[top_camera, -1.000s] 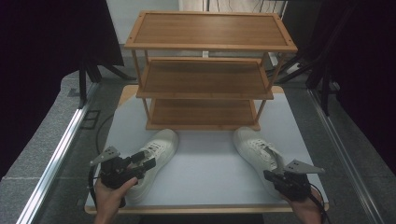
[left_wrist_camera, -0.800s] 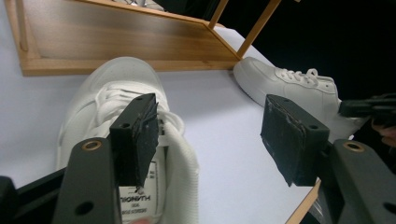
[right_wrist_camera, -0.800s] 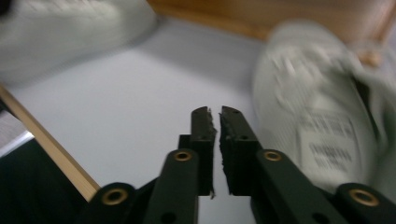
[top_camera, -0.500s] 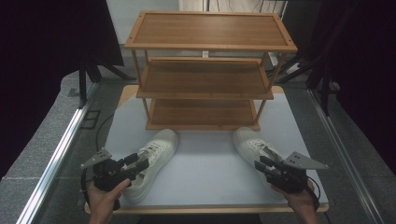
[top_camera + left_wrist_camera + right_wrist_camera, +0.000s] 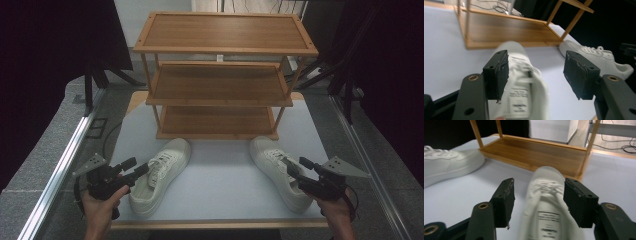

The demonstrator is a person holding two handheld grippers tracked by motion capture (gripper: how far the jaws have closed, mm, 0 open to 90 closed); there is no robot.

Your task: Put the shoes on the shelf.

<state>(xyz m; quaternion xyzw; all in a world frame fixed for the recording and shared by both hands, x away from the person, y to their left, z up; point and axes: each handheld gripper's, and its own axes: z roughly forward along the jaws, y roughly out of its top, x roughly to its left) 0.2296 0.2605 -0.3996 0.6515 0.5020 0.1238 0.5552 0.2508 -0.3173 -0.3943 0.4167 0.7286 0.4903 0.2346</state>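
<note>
**Inspector A:** Now, the worktop (image 5: 220, 165). A three-tier wooden shoe rack (image 5: 220, 75) stands at its far edge, all shelves bare. Two white sneakers lie in front of it, toes pointing toward the rack.

**Inspector B:** Positions?

**Inspector A:** The left sneaker (image 5: 157, 175) lies toward the near left corner, heel close to the near edge. The right sneaker (image 5: 280, 170) lies toward the near right corner, angled the opposite way. They are well apart, with bare worktop between them.

**Inspector B:** Grippers?

**Inspector A:** The left gripper (image 5: 134, 167) is held at the near left corner, its tips at the side of the left sneaker. In the left gripper view its jaws are spread wide, the sneaker's heel and tongue label between them, no pad touching it. The right gripper (image 5: 299, 166) is over the heel end of the right sneaker. In the right gripper view its jaws are likewise spread, one on each side of the heel; contact cannot be confirmed.

**Inspector B:** Hands?

**Inspector A:** One hand (image 5: 100, 205) grips each tool, entering from the near edge.
</note>
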